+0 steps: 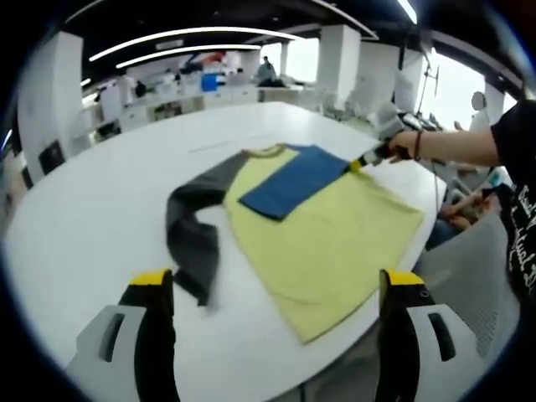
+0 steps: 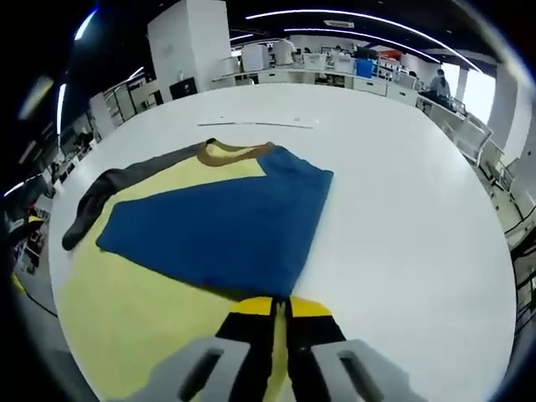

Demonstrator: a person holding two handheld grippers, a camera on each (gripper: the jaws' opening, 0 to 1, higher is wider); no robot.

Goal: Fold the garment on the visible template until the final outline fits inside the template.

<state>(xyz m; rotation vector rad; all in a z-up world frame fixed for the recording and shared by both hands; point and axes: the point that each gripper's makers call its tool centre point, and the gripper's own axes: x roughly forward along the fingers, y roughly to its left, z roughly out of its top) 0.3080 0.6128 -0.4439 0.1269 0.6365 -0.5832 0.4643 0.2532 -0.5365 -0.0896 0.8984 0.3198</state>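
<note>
- I see the garment [image 1: 322, 234] lying flat on the white table [image 1: 100, 209], a yellow shirt with its collar [image 2: 234, 152] toward the far side.
- Its blue sleeve [image 2: 218, 226] is folded across the yellow body; the dark grey sleeve [image 1: 194, 230] trails off the opposite side onto bare tabletop.
- My right gripper [image 2: 280, 308] has its yellow-tipped jaws closed together at the edge of the blue sleeve, pinching the cloth there; in the left gripper view it sits at the sleeve's far corner [image 1: 368, 159], held by a hand [image 1: 400, 144].
- My left gripper [image 1: 276, 293] hangs above the table with jaws spread wide and nothing between them, well apart from the shirt's near hem.
- Behind the table stand desks [image 1: 184, 96] and white pillars [image 1: 339, 59].
</note>
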